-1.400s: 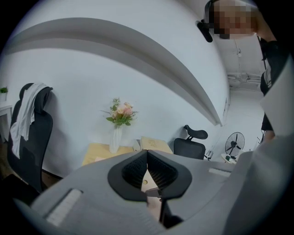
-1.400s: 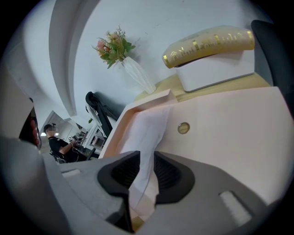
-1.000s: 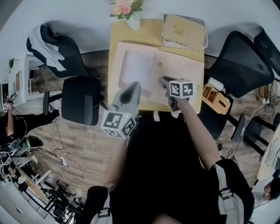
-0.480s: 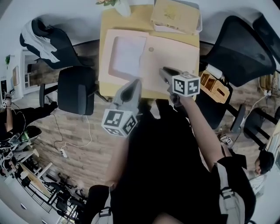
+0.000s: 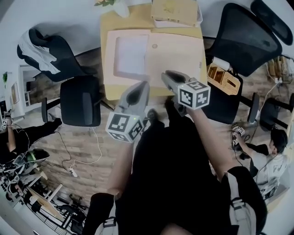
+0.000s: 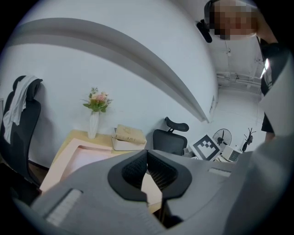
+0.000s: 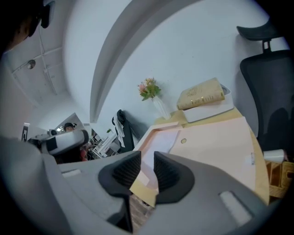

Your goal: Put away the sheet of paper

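Note:
A white sheet of paper (image 5: 131, 55) lies in the left half of an open pink folder (image 5: 177, 55) on the wooden table (image 5: 135, 20). My left gripper (image 5: 140, 87) hangs over the table's near edge, below the sheet, with its pads together and nothing in them. My right gripper (image 5: 166, 75) hovers at the folder's near edge, over its right half. Its jaws are closing, a gap still shows, and nothing is between them. The right gripper view shows the sheet (image 7: 163, 140) and folder (image 7: 216, 147) beyond the right gripper (image 7: 147, 170). The left gripper (image 6: 147, 163) faces the folder (image 6: 69, 153).
A white tray with a tan book (image 5: 174, 11) and a flower vase (image 5: 120, 7) stand at the table's far side. Black chairs stand left (image 5: 80, 101) and right (image 5: 243, 36). A wooden organiser (image 5: 223, 78) sits right of the table. A person (image 5: 271, 156) crouches at the right.
The table and folder have slid up and left in the head view. Both grippers have drawn back from the folder towards the table's near edge. The right gripper no longer reaches over the folder's right half.

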Tool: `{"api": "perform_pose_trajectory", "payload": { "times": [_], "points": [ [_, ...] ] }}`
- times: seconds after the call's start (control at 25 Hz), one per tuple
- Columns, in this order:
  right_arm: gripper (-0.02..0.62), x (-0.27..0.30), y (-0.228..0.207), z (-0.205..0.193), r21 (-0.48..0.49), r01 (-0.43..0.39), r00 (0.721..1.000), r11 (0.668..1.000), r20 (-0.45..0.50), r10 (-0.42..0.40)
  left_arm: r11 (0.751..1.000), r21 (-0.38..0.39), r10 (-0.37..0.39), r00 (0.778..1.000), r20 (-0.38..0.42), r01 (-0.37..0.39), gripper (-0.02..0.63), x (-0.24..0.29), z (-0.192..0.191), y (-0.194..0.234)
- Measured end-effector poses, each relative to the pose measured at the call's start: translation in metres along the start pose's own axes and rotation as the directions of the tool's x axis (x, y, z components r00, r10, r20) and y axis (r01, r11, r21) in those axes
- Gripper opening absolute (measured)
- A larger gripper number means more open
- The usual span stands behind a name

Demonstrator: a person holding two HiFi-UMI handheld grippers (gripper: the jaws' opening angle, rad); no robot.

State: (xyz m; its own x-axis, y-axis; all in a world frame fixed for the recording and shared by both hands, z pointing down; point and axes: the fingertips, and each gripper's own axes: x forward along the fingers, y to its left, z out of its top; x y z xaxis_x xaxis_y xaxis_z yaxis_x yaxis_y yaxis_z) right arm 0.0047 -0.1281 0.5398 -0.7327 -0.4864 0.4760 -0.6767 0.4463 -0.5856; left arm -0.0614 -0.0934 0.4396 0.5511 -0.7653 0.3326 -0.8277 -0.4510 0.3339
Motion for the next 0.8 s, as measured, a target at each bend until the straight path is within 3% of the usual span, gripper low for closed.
{"api": "perform_pose_trajectory", "payload": {
  "times": [0.32, 0.8],
  "points": [
    [0.087, -0.038, 0.074, -0.03, -0.078, 0.056, 0.995, 0.995, 0.09, -0.049, 0.998, 0.015, -0.053, 0.998, 0.022, 0.053, 0.009, -0.067, -0.021, -0.001],
    [0.048, -0.099, 0.16, -0.054, -0.187, 0.134, 0.964, 0.973, 0.254, -0.083, 0.99, 0.057, -0.135, 0.988, 0.074, 0.131, 0.009, -0.144, -0.031, -0.021]
  ]
}}
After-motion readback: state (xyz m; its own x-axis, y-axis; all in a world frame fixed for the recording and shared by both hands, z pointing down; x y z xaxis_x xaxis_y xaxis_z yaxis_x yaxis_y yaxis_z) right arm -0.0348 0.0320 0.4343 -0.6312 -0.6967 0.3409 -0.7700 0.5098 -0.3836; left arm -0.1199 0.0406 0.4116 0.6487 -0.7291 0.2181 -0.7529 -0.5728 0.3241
